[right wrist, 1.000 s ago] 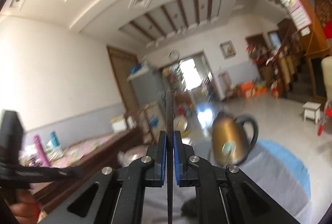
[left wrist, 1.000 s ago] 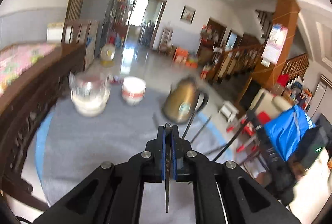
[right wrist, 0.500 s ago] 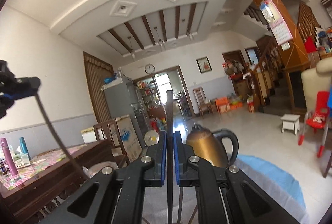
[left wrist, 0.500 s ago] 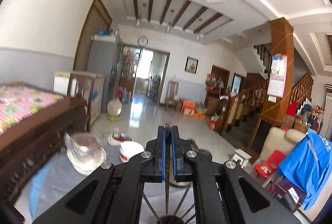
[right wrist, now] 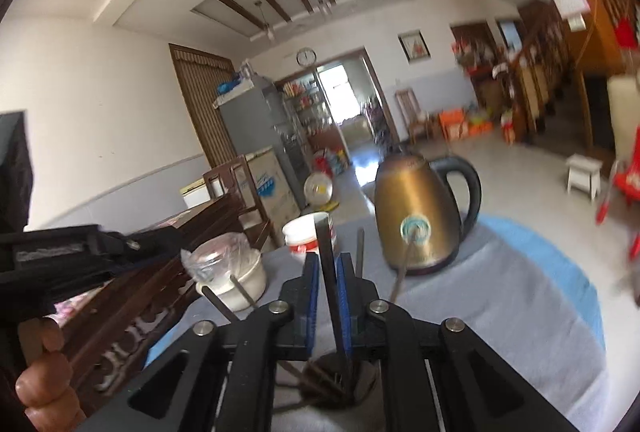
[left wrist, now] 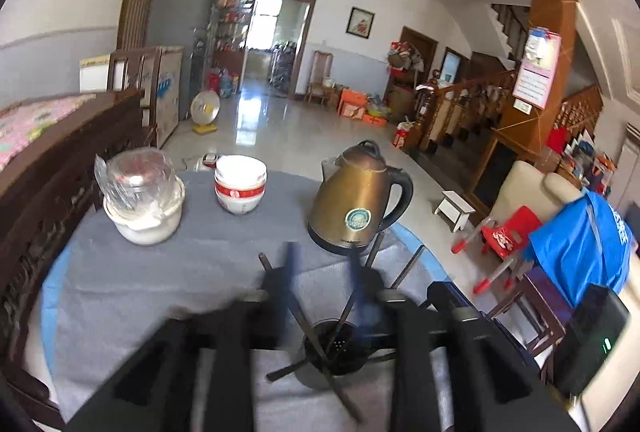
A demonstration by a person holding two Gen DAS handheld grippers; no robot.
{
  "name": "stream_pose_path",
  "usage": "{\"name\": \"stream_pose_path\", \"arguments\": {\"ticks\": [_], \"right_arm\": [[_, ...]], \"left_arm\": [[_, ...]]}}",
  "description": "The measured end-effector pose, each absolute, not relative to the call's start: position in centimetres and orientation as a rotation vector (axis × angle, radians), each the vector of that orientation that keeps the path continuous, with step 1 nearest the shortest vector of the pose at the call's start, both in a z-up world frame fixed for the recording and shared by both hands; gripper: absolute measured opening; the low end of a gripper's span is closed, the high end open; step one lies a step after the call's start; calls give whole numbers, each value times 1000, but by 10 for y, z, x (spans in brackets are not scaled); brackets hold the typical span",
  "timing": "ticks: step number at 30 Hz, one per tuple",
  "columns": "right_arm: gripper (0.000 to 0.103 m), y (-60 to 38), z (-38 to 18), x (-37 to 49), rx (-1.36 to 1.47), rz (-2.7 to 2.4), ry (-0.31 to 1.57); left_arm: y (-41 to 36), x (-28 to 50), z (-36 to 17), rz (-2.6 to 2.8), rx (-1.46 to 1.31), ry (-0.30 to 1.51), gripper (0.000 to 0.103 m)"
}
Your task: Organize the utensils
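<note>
A dark round utensil holder [left wrist: 336, 352] stands on the grey cloth and holds several dark chopsticks [left wrist: 298, 306] that fan out of it. My left gripper [left wrist: 322, 272] hangs just above the holder, blurred, its jaws apart and empty. In the right wrist view the holder [right wrist: 336, 376] sits just below my right gripper [right wrist: 327, 268], which is shut on a single dark chopstick [right wrist: 325, 244] standing upright with its lower end down at the holder. The left gripper body [right wrist: 64, 256] shows at the left, held in a hand.
A brass kettle [left wrist: 356, 200] stands behind the holder. Stacked red-and-white bowls [left wrist: 240, 184] and a white bowl with a plastic-wrapped jar [left wrist: 142, 200] sit at the back left. A dark wooden bench [left wrist: 48, 168] borders the left. The table edge [left wrist: 436, 264] drops off at the right.
My left gripper has opened and no longer holds its chopstick; its view has tilted down onto the holder. My right gripper has come down over the holder, still shut on its chopstick.
</note>
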State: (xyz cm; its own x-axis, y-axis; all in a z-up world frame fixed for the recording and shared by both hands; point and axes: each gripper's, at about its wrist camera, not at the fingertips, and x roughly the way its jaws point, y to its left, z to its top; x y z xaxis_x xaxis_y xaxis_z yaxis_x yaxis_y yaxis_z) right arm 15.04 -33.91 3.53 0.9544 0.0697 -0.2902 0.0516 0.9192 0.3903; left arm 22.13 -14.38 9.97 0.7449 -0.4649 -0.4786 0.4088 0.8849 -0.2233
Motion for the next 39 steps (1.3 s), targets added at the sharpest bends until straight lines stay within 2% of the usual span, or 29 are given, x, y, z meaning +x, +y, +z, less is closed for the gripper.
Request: {"name": "stream_pose_path", "arguments": {"ticks": [1,3,4,5,6,7,9,15,29,39], "right_arm": [[19,-344,35,142,426,23,305],[29,-351,34,126,453,34,295],[44,-356,34,116,474,43,289],[68,-358,34,108,492,49,279],[73,-361,35,99,511,50,257],[73,-363,37,88,521,47,235],[73,-365,39,67,530,34,218],[73,-352,44,17,483,-53,250],[73,-279,51,-57,233,-115,447],[73,-261,43,-63,229,-136,505]], "left_arm": [[-136,211,103,-475,-108,517,53],[-121,195,113,-464,-97,474,59],[-115,185,117,-459,-83,467,62],[-111,181,118,-454,-72,468,67],[-105,171,119,-445,-58,465,71],[-99,163,120,-435,-50,461,72],[-88,145,118,-391,-28,464,84],[-73,98,103,-279,23,492,94],[-74,25,63,-199,146,556,95],[-66,23,55,-148,183,561,95]]}}
